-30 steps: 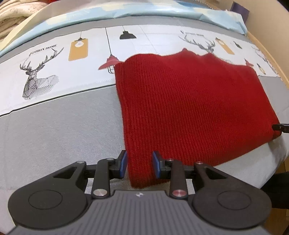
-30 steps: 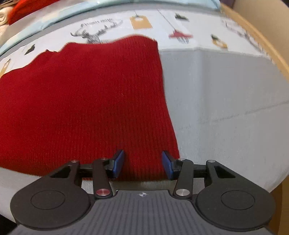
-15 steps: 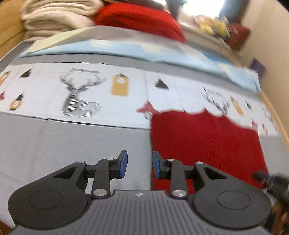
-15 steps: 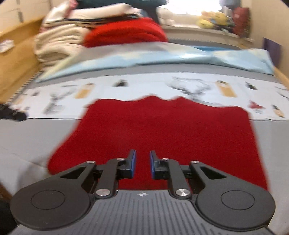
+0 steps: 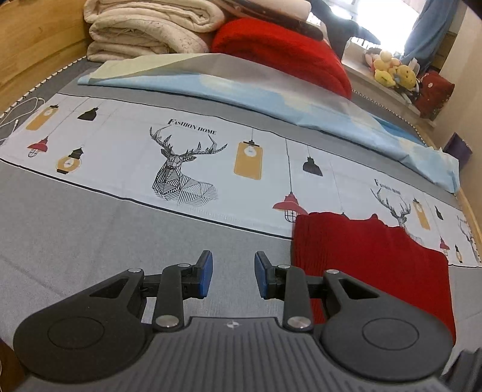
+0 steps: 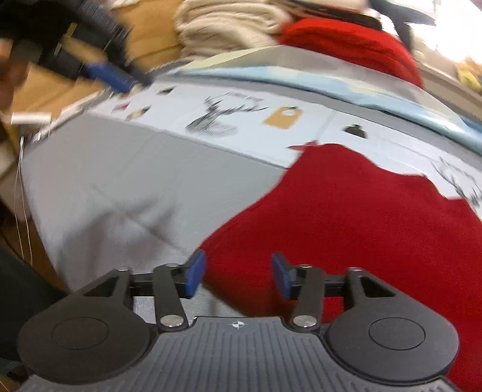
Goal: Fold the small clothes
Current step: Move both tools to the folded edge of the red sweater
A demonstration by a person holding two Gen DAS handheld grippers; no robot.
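A folded red knit garment (image 5: 370, 259) lies flat on the grey and printed bedsheet (image 5: 90, 235). My left gripper (image 5: 233, 276) is open and empty, over the grey sheet just left of the garment's left edge. In the right wrist view the same garment (image 6: 376, 226) fills the lower right. My right gripper (image 6: 238, 276) is open and empty, above the garment's near left corner. The right wrist view is blurred by motion. The left gripper also shows at the upper left of that view (image 6: 111, 75).
A pale blue pillowcase (image 5: 271, 93) lies across the back of the bed. Behind it are stacked cream blankets (image 5: 150, 27) and a red blanket (image 5: 280, 51). A wooden bed frame (image 5: 33, 45) runs along the left. Plush toys (image 5: 394, 71) sit on the far sill.
Both grippers have lifted off the garment and swung left. The left one now sits over bare sheet. The right one narrowed midway and has opened wide again over the garment's left corner.
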